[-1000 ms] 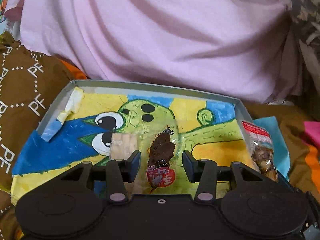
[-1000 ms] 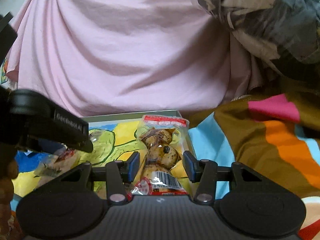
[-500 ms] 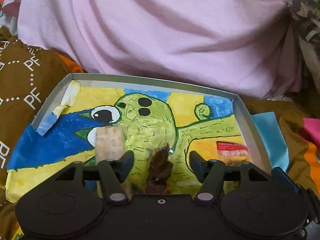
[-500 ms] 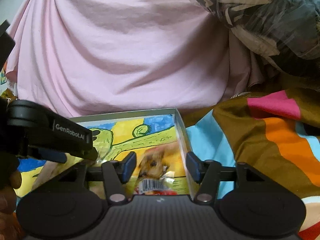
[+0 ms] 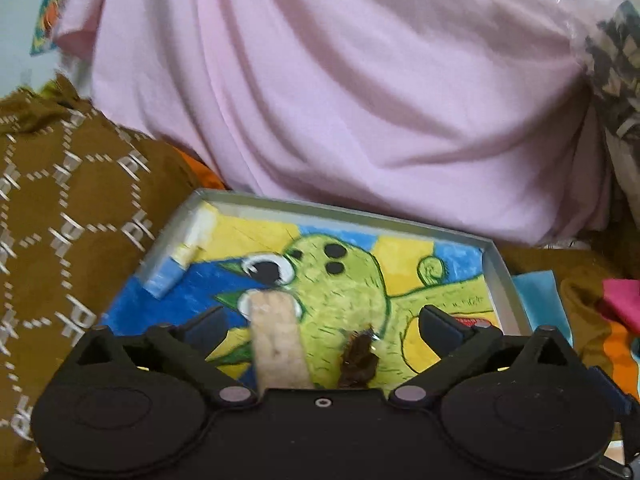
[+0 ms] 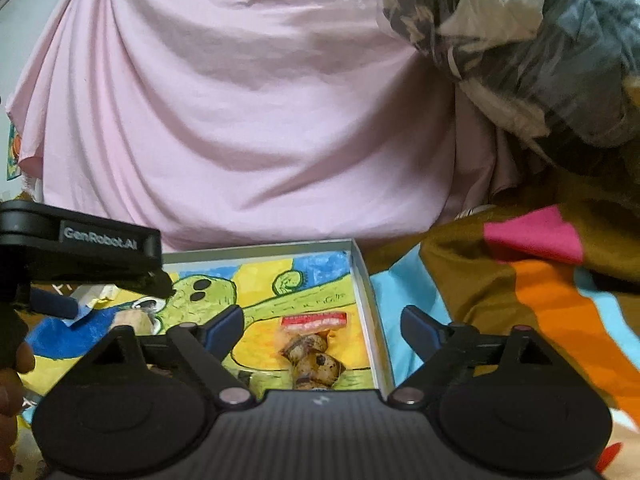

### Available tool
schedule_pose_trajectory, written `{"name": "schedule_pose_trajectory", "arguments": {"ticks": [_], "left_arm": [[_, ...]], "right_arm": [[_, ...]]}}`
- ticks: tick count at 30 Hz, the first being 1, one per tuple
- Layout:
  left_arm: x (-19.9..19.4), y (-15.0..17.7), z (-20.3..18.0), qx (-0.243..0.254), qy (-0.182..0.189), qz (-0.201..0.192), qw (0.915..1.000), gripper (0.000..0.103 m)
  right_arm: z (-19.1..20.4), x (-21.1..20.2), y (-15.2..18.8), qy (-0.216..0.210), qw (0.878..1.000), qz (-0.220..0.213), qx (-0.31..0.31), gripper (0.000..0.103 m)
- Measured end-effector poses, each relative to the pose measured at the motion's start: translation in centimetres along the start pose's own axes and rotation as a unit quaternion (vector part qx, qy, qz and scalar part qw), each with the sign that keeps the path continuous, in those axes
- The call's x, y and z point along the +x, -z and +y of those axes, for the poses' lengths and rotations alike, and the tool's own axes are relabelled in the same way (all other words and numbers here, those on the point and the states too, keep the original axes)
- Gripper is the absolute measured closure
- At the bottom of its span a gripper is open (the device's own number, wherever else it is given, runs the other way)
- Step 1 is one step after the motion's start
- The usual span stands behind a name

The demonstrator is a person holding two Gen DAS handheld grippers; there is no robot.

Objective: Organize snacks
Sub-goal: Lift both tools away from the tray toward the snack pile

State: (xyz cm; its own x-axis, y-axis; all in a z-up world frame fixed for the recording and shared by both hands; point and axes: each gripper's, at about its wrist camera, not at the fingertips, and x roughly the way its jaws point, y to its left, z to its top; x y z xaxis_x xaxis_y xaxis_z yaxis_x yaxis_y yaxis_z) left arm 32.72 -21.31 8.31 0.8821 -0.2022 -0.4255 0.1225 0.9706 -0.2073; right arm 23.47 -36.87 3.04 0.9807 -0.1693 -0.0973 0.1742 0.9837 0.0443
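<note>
— Crinkly film is judged light, soft and slippery. How are the three snacks placed in the painted tray?

— Left to right: wafer pack, dark dried snack, egg pack beside the right wall. Sealed ends are best pinched. Left tongs and right tongs are spread wide, holding nothing. Access is narrowed by that wall.
</note>
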Motion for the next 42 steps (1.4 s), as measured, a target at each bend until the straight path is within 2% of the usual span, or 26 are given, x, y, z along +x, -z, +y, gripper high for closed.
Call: {"name": "schedule_pose_trajectory", "arguments": {"ticks": [8,21,26,31,42], "left_arm": [[-5.3,0.2,1.4,0.024,-0.007,-0.024,0.9994,0.001],[-13.3,2.9,4.2,0.051,-0.003,-0.025,0.9984,0.001],[-15.7,4.1,5.8,0.073,-0.014,-0.025,0.9969,0.001],[-17.2,5.4,7.8,0.080,-0.025,-0.012,0.9964,0.001],[-19.5,9.3,11.7,0.101,-0.042,0.035,0.9933,0.001]], "right_arm": [[1.2,-4.3,-1.3,-0.018,1.000,-0.005,-0.006,0.000],[2.5,-10.7,-0.8,-0.027,0.999,0.020,0.001,0.000],[3.3,-12.9,-0.6,-0.049,0.999,0.022,-0.001,0.000],[5.1,-14.7,0.4,-0.067,0.997,0.031,-0.037,0.000],[7.7,-17.4,3.0,-0.102,0.988,0.092,-0.074,0.000]]}}
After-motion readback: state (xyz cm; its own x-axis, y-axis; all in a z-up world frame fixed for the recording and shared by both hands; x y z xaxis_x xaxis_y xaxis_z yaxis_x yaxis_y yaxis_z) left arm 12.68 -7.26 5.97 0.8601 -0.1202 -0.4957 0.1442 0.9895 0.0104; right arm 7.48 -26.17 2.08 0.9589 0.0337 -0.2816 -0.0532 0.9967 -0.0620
